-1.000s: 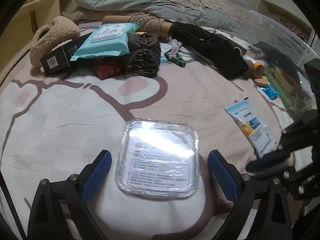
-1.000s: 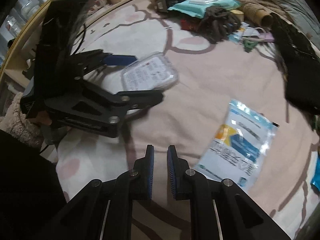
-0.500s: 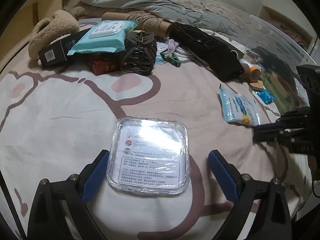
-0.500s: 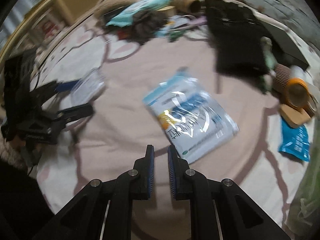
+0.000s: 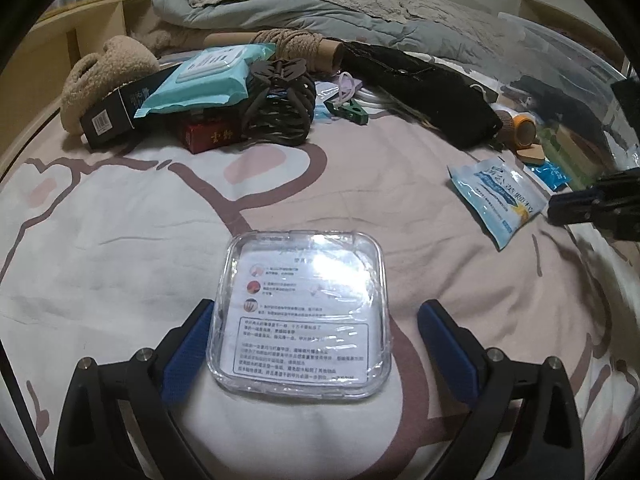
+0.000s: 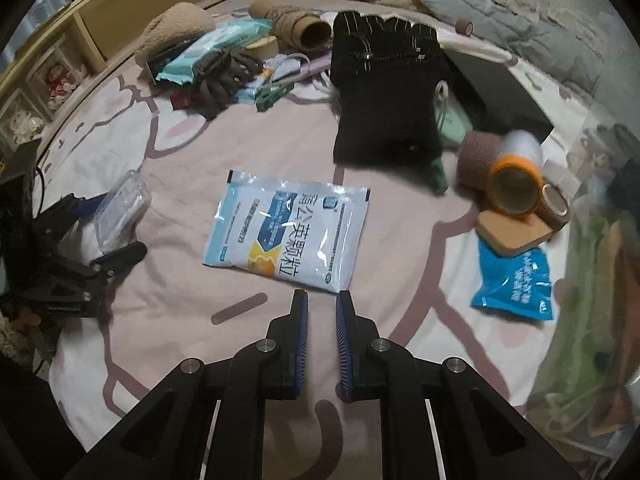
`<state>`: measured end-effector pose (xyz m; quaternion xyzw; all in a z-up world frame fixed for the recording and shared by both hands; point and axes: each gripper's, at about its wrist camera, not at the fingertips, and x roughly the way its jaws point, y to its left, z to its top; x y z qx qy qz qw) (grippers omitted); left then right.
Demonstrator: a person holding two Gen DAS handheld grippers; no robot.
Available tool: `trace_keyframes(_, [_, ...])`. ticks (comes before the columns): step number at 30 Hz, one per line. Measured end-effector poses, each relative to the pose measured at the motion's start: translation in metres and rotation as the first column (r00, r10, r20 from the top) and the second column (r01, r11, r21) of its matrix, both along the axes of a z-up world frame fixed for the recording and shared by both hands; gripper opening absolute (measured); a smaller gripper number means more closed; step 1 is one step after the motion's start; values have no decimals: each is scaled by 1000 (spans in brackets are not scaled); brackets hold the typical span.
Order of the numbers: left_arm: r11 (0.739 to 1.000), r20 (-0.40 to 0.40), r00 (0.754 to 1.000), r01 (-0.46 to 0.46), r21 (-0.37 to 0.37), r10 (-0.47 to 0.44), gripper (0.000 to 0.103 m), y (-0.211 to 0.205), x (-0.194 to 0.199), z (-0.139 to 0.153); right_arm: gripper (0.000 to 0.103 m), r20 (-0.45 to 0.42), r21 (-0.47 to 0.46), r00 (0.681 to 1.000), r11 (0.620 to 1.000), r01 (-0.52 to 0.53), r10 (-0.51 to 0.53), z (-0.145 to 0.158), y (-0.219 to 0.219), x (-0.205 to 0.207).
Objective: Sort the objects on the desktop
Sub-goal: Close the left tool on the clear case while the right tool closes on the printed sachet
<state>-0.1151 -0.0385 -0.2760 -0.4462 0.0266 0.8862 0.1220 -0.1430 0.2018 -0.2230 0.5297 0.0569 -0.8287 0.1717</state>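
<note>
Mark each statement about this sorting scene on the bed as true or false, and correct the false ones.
1. The clear plastic case lies between the left hand-held gripper's open jaws. True.
2. The right hand-held gripper holds the white and blue sachet. False: it is shut on nothing, and the sachet lies flat just ahead of it.
3. The teal wipes pack rests on top of other items. True.
4. The black glove lies on the sachet. False: they lie apart.
5. The small blue packet is beside the tan sponge. True.
</note>
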Motion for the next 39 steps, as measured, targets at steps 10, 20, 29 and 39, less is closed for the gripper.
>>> trace_keyframes(10, [1000, -40, 999, -11, -16, 11, 100, 3, 1, -2, 96, -80, -148, 995, 988, 41, -53, 3, -8, 3])
trace_keyframes(20, [999, -55, 998, -16, -29, 14, 100, 4, 1, -2, 103, -59, -52, 992, 993, 109, -112, -11, -30, -21])
trace_keyframes(29, [1000, -53, 999, -14, -15, 13, 100, 3, 0, -2, 103, 7, -72, 989, 986, 150, -150, -26, -35, -40])
trace_keyframes(39, [1000, -52, 999, -13, -8, 13, 100, 2, 1, -2, 103, -20, 48, 996, 995, 86, -85, -30, -61, -43])
